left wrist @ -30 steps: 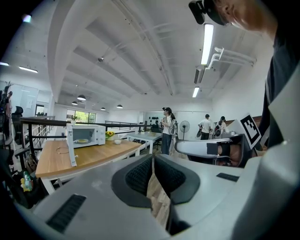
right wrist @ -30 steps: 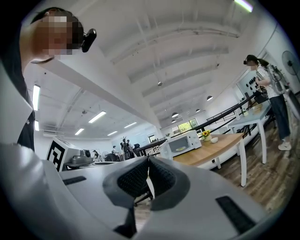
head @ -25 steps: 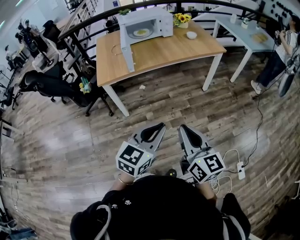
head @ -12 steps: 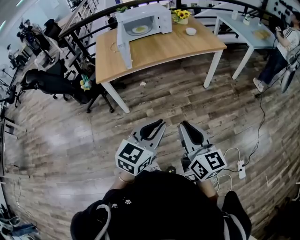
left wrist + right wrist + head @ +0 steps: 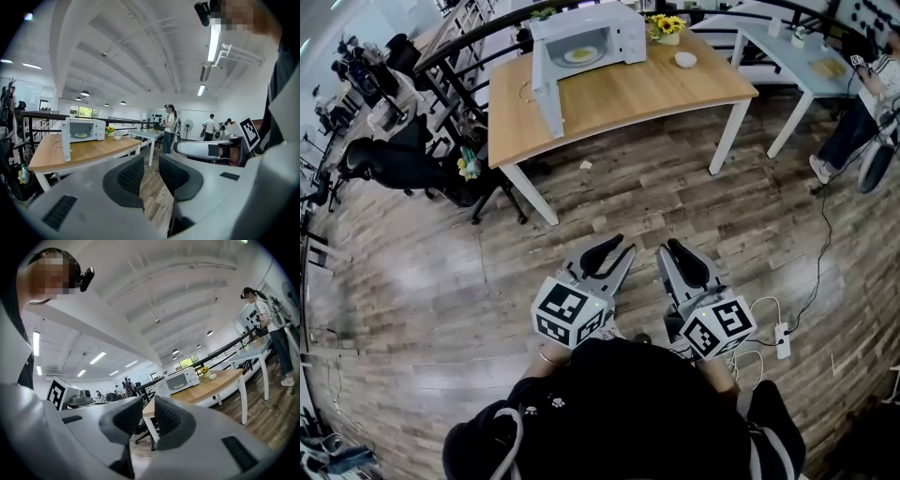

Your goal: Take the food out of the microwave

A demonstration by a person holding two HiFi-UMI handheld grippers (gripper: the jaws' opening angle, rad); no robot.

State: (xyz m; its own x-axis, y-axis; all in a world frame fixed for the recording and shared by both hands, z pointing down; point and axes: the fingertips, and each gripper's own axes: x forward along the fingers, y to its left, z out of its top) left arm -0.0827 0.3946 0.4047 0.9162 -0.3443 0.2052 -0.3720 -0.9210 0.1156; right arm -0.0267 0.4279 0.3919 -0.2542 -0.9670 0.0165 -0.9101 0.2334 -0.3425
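Field notes. The person is standing on the wood floor [image 5: 441, 281], well apart from the desk [image 5: 656, 89] and facing it. Both devices are being held low in front of the body, pointing toward the desk.

The microwave [image 5: 581, 37] is sitting at the far side of the desk with its door [image 5: 547, 94] hanging wide open. The food [image 5: 580, 55], something pale and yellowish on a plate [image 5: 592, 58], is resting inside the cavity, and nothing is reaching for it yet. A small white bowl [image 5: 685, 60] and a pot of yellow flowers [image 5: 664, 30] are sitting just beside the microwave, on its right in the head view.

The left tongs [image 5: 617, 247] have just been opening and are standing released. Only floor is showing through the gap between the pads, and nothing is between them. The right tongs [image 5: 668, 246] are also released, with a narrow gap, and are gripping nothing.

Progress, as a judgement: the door-opening part is looking done, since the cavity is exposed. Everything else is remaining: closing the distance to the desk, reaching in, taking hold of the plate and bringing it out. The task is sitting at an early stage, in the approach.
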